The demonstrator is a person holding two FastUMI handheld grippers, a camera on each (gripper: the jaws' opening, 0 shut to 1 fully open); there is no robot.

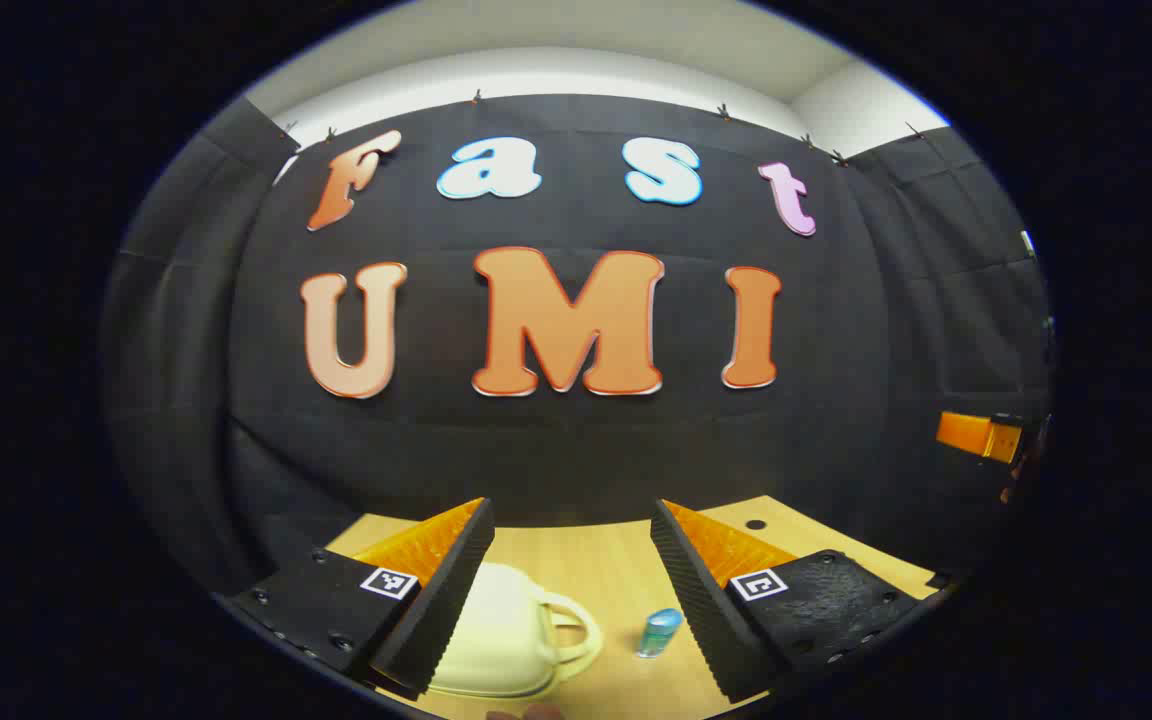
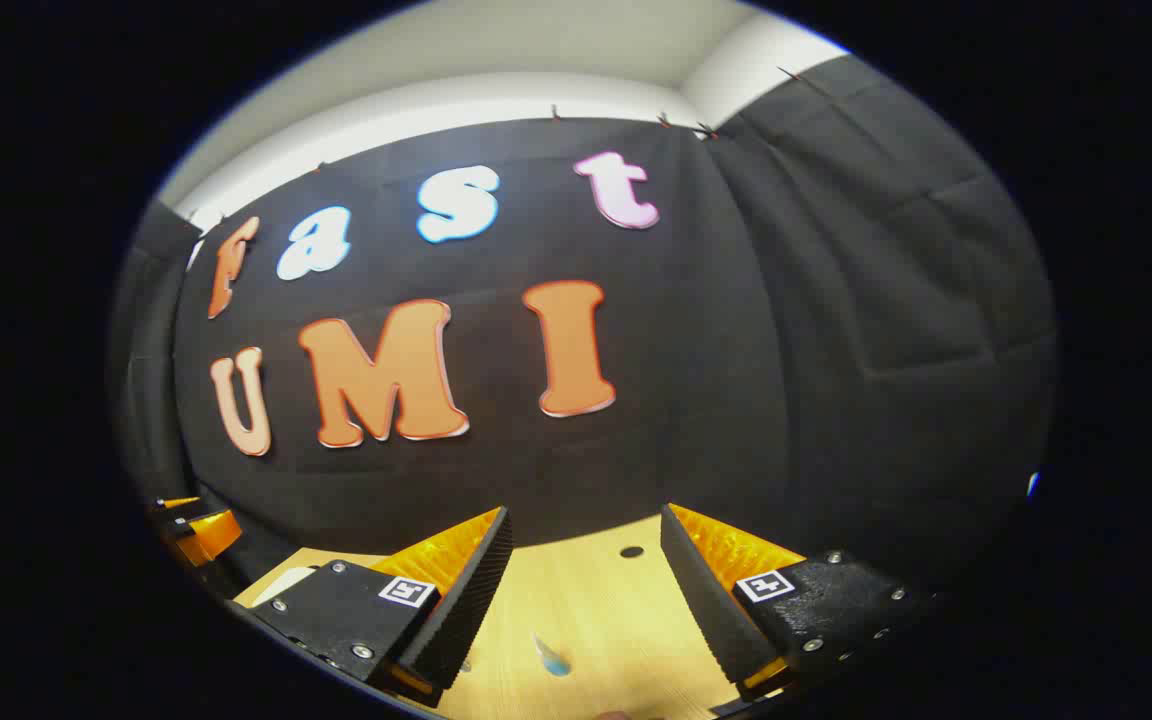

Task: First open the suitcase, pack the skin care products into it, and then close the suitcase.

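Suitcase (image 1: 496, 635): small, cream, shut, handle facing right. Sits low centre-left in the left gripper view, flat on the bench (image 1: 596, 570), partly behind that view's left finger. In the right gripper view a pale corner at lower left (image 2: 288, 580) is probably the same case, can't confirm.

Skin care bottle (image 1: 658, 632): small, clear blue, standing upright on the bench just right of the suitcase handle, not touching it, close to the right finger. In the right gripper view the same bottle (image 2: 551, 655) shows bottom centre, blurred, between the fingers but lower down on the bench, nothing touching it.

Left hand-held gripper (image 1: 571, 590): fingers spread wide, nothing between the pads, held above the bench over the suitcase and bottle, aimed at the back wall.

Right hand-held gripper (image 2: 586, 600): also spread wide, holding nothing, above bare bench. Also seen at the far right edge of the left gripper view (image 1: 981, 435), mid-height, well apart from the suitcase. The left one shows likewise at the lower left edge of the right gripper view.

Bench: light wood, with a small dark hole (image 1: 755, 524) near its back edge, upper right of the visible wood. Black cloth wall (image 1: 576, 440) right behind it, white wall above that.
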